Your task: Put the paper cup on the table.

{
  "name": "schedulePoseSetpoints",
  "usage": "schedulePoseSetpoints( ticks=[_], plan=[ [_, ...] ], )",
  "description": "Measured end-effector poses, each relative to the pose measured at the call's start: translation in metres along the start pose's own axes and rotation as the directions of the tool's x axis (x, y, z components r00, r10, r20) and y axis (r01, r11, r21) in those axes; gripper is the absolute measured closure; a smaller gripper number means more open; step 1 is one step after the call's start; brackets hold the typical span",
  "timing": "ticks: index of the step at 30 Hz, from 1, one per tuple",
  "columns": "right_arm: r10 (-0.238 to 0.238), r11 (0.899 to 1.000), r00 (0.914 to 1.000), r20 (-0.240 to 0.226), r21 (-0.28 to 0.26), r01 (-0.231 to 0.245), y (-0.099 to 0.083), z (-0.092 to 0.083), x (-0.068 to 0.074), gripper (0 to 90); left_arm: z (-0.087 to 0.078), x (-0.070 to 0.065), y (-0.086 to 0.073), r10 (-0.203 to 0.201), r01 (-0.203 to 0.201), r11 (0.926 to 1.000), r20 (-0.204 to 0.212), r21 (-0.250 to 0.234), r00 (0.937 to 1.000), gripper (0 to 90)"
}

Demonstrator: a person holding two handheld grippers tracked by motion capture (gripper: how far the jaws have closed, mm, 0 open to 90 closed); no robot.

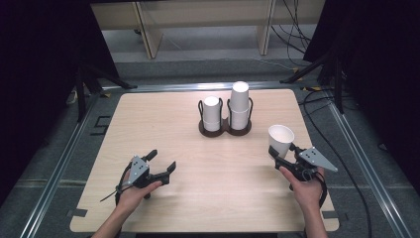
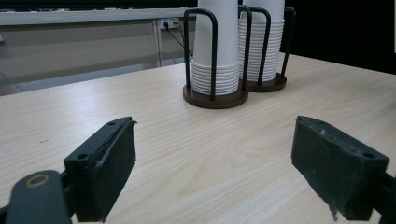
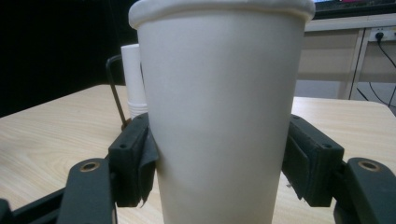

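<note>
High view recorded our right gripper clamped on one white paper cup, upright, mouth up, held above the table near its right edge. Cup: plain, tapered, rolled rim, undented where the pads pressed its lower wall. Our left gripper hung over the near left of the table, jaws apart, nothing between them. Far centre: a twin wire holder with two inverted cup stacks, the right one taller. Step judged: carrying a single cup. Next move would call for lowering it level before we released.
</note>
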State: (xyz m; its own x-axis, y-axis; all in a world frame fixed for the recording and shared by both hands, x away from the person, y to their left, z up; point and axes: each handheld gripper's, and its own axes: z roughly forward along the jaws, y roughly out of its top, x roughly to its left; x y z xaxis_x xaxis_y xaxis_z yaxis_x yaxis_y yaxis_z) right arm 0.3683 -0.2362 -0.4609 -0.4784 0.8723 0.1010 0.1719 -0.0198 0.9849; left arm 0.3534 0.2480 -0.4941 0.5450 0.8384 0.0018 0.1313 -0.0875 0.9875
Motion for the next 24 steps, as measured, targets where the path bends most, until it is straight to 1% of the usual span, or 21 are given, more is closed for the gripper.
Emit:
schedulePoseSetpoints(
  ticks=[3, 4, 5, 6, 7, 8, 9, 10, 12, 13, 14, 15, 16, 17, 18, 19, 20, 21, 22, 23, 24],
  plan=[
    [-0.008, 1.000, 1.0000, 0.002, -0.010, 0.008, -0.002, 0.000, -0.003, 33.5, 0.000, -0.002, -0.001, 0.000, 0.000, 1.0000, -0.002, 0.005, 1.0000, 13.4],
    [0.009, 1.000, 0.9999, 0.006, -0.004, -0.009, -0.003, 0.000, -0.002, 33.5, 0.001, -0.002, -0.002, -0.001, 0.001, 1.0000, 0.000, -0.003, 1.0000, 13.4],
    [-0.003, 1.000, 0.9999, 0.010, -0.003, 0.003, -0.003, -0.001, -0.004, 33.4, 0.002, -0.001, -0.002, -0.001, 0.001, 0.9998, 0.004, -0.019, 1.0000, 13.4],
    [-0.010, 1.000, 0.9997, 0.021, 0.007, 0.010, -0.004, -0.002, -0.005, 33.4, 0.002, -0.001, -0.002, -0.004, 0.004, 0.9998, 0.001, -0.019, 1.0000, 13.4],
    [-0.010, 1.000, 0.9998, 0.016, -0.007, 0.010, -0.004, -0.002, -0.007, 33.4, 0.002, -0.001, -0.002, -0.004, 0.004, 0.9999, -0.003, -0.015, 1.0000, 13.5],
    [0.016, 1.000, 0.9998, 0.012, 0.000, -0.016, -0.005, -0.003, -0.007, 33.4, 0.001, -0.002, -0.002, -0.004, 0.004, 1.0000, -0.013, 0.005, 0.9999, 13.4],
    [-0.007, 1.000, 0.9997, 0.024, -0.013, 0.008, -0.005, -0.003, -0.010, 33.4, 0.001, -0.002, -0.002, 0.000, 0.000, 1.0000, -0.016, 0.006, 0.9999, 13.4],
    [0.010, 1.000, 0.9994, 0.032, 0.011, -0.010, -0.005, -0.006, -0.010, 33.4, 0.000, -0.003, -0.002, 0.000, 0.000, 1.0000, -0.020, 0.004, 0.9998, 13.5],
    [-0.024, 1.000, 0.9983, 0.053, -0.007, 0.025, -0.005, -0.007, -0.016, 33.4, 0.000, -0.004, -0.003, 0.002, -0.002, 0.9999, -0.025, -0.015, 0.9997, 13.5],
    [-0.016, 1.000, 0.9983, 0.056, -0.015, 0.017, -0.005, -0.008, -0.017, 33.4, 0.000, -0.003, -0.004, 0.001, -0.001, 0.9996, -0.016, -0.026, 0.9999, 13.5],
    [-0.007, 1.000, 0.9977, 0.067, -0.004, 0.007, -0.005, -0.009, -0.018, 33.4, -0.003, -0.004, -0.003, -0.002, 0.002, 1.0000, -0.028, -0.004, 0.9996, 13.5],
    [-0.007, 1.000, 0.9966, 0.082, -0.009, 0.008, -0.006, -0.009, -0.019, 33.4, -0.003, -0.003, -0.003, 0.001, -0.001, 1.0000, -0.031, -0.008, 0.9995, 13.5],
    [0.002, 1.000, 0.9956, 0.093, 0.003, -0.002, -0.006, -0.010, -0.021, 33.4, -0.002, -0.003, -0.003, 0.004, -0.005, 0.9993, -0.021, -0.037, 0.9998, 13.5],
    [-0.002, 1.000, 0.9947, 0.103, 0.000, 0.002, -0.006, -0.011, -0.023, 33.3, -0.003, -0.003, -0.003, 0.011, -0.012, 0.9993, -0.028, -0.035, 0.9996, 13.5],
    [-0.005, 1.000, 0.9928, 0.120, -0.016, 0.007, -0.007, -0.010, -0.025, 33.3, -0.005, -0.003, -0.002, 0.016, -0.017, 0.9997, -0.036, -0.018, 0.9992, 13.5],
    [0.014, 1.000, 0.9928, 0.119, -0.006, -0.013, -0.008, -0.011, -0.026, 33.3, -0.005, -0.003, -0.002, 0.014, -0.014, 0.9997, -0.033, -0.020, 0.9993, 13.5],
    [0.021, 1.000, 0.9903, 0.138, 0.016, -0.023, -0.008, -0.013, -0.026, 33.2, -0.005, -0.003, -0.002, 0.014, -0.015, 0.9993, -0.029, -0.033, 0.9995, 13.5],
    [0.024, 0.999, 0.9895, 0.143, 0.019, -0.027, -0.009, -0.013, -0.027, 33.2, -0.004, -0.002, -0.003, 0.018, -0.018, 0.9989, -0.022, -0.043, 0.9996, 13.5],
    [0.024, 0.999, 0.9885, 0.149, 0.020, -0.028, -0.009, -0.013, -0.029, 33.1, -0.006, -0.003, -0.003, 0.019, -0.019, 0.9997, -0.031, -0.013, 0.9993, 13.5],
    [0.037, 0.999, 0.9890, 0.143, 0.010, -0.039, -0.011, -0.013, -0.030, 33.0, -0.006, -0.003, -0.003, 0.016, -0.016, 0.9998, -0.029, -0.012, 0.9994, 13.5],
    [0.030, 0.999, 0.9876, 0.154, 0.024, -0.034, -0.012, -0.013, -0.032, 33.0, -0.004, -0.004, -0.004, 0.014, -0.015, 0.9996, -0.027, -0.024, 0.9995, 13.5]
  ],
)
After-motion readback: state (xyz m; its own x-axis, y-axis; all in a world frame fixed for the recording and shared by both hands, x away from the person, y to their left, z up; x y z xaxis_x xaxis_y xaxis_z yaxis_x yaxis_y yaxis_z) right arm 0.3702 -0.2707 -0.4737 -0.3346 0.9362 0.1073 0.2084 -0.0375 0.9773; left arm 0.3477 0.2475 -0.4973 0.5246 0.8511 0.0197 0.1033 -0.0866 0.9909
